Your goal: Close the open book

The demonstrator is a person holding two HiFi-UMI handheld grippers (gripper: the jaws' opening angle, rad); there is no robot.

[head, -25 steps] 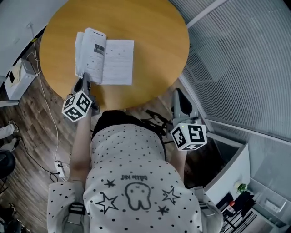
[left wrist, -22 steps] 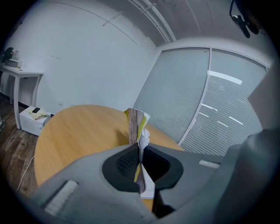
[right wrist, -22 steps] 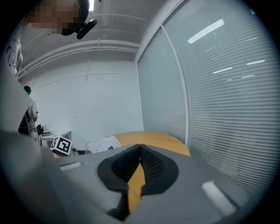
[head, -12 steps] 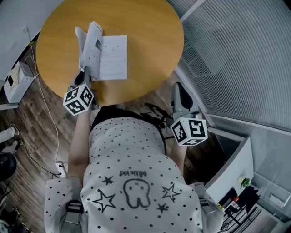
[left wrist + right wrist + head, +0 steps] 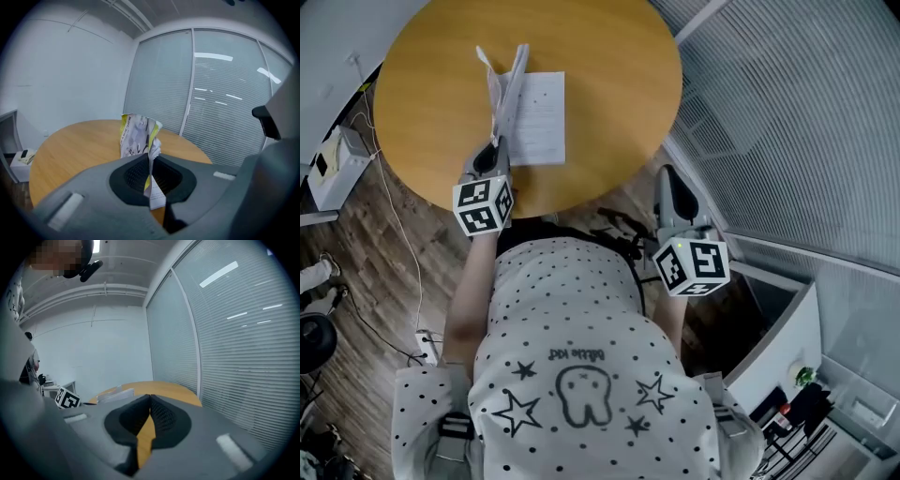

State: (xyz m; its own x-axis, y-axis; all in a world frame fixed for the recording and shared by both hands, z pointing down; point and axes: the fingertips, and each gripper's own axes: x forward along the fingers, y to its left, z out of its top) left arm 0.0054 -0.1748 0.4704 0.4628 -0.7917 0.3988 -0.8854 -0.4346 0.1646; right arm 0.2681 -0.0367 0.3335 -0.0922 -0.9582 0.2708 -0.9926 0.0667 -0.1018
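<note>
Two claws in play, but only one is doing any work. The left claw (image 5: 495, 150) is pinching the near edge of the book's left half (image 5: 508, 80), cover and a few pages together. That half stands almost straight up from the spine. My guess is it's held by the edge so it can swing over like a door onto the other side.

The book (image 5: 540, 120) sits on the round wooden worktop (image 5: 619, 84), towards the near-left part. Its right half lies flat, with the white page facing up.

The right claw (image 5: 668, 186) is pressed together with nothing in it. It hangs off the worktop's near rim beside the person, well apart from the book. It's probably parked there to stay out of the way, since a thin book like this doesn't need two claws.

As for the book itself, it's a slim, floppy paperback with plain white pages and sparse print. In the left gripper view the raised cover shows yellow trim and a greyish picture. The paper is a bit crumpled and bowed where the pads (image 5: 140, 171) squeeze it. I'd call it about halfway closed.
</note>
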